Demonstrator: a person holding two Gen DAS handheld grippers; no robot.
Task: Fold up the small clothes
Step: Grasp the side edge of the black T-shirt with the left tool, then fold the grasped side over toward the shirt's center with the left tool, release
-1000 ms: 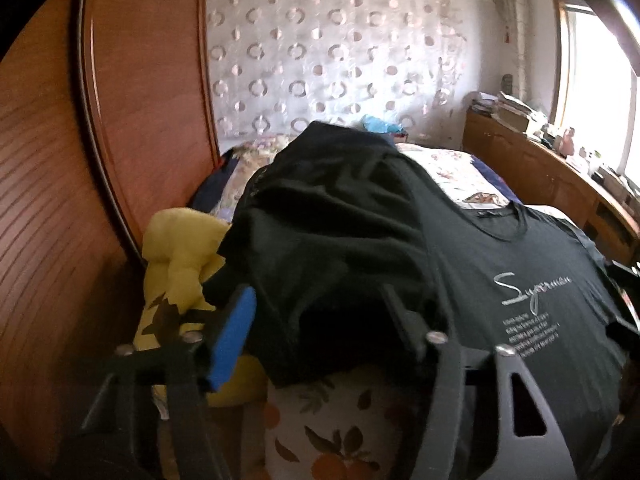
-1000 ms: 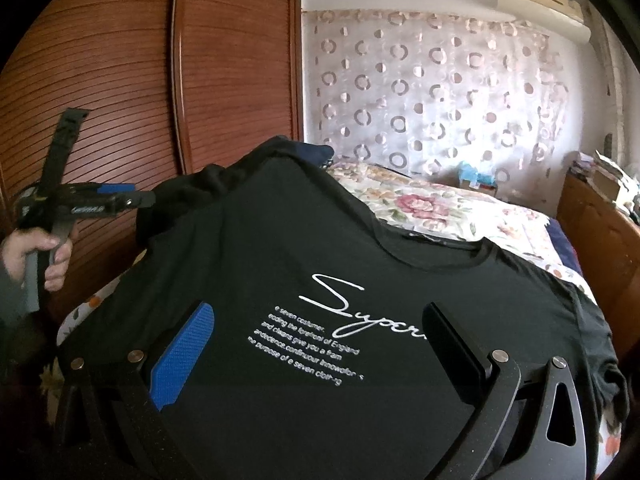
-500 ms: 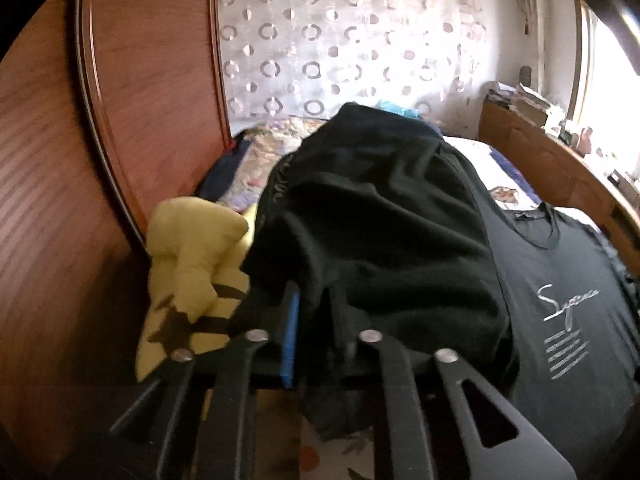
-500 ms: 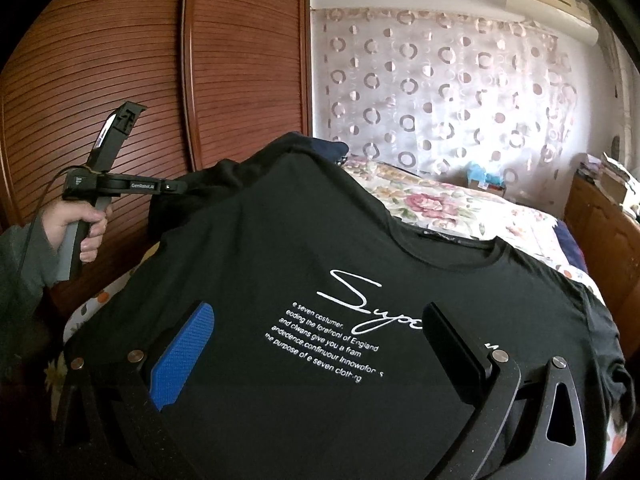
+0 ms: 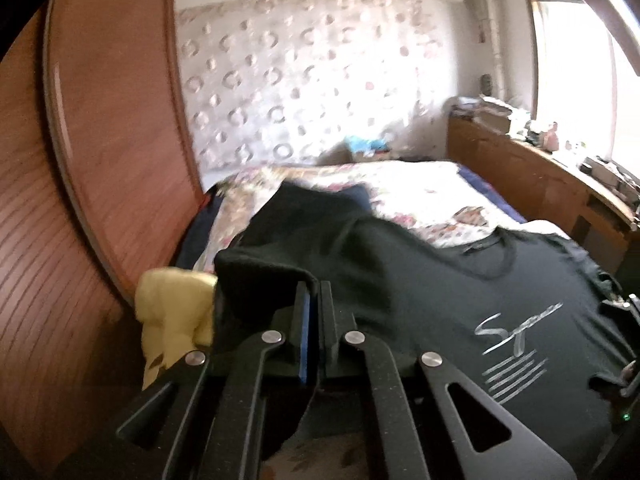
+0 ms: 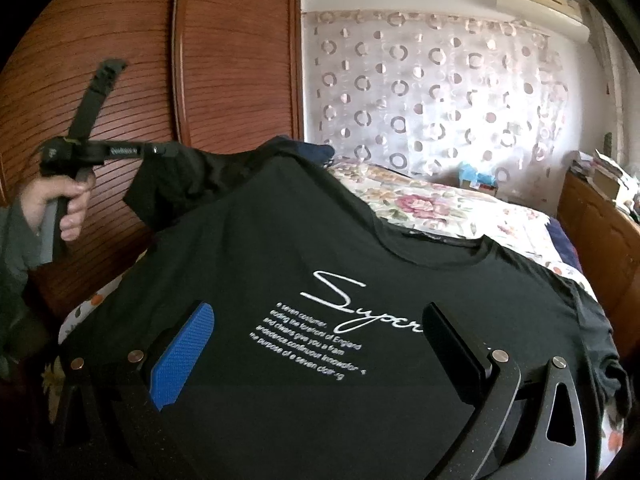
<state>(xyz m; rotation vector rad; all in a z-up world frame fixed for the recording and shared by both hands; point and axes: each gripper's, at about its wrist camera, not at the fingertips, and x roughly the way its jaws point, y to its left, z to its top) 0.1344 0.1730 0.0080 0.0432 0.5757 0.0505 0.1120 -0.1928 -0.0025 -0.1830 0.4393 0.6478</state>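
Observation:
A black T-shirt (image 6: 320, 248) with white script print lies face up on the floral bed; it also shows in the left wrist view (image 5: 440, 300). My left gripper (image 5: 314, 300) is shut on the shirt's left sleeve edge and lifts it off the bed. In the right wrist view the left gripper (image 6: 160, 150) holds that sleeve up at the left, with the hand below it. My right gripper (image 6: 320, 344) is open and empty, its fingers spread just above the shirt's printed chest.
A wooden wardrobe (image 6: 180, 80) stands close on the left. A yellow cloth (image 5: 172, 312) lies beside the wardrobe. The floral bedspread (image 6: 440, 208) stretches beyond the shirt. A wooden sideboard (image 5: 540, 176) with clutter runs along the right under the window.
My left gripper closed on the sleeve and has lifted it up and away from the bed. The right gripper has stayed open over the print.

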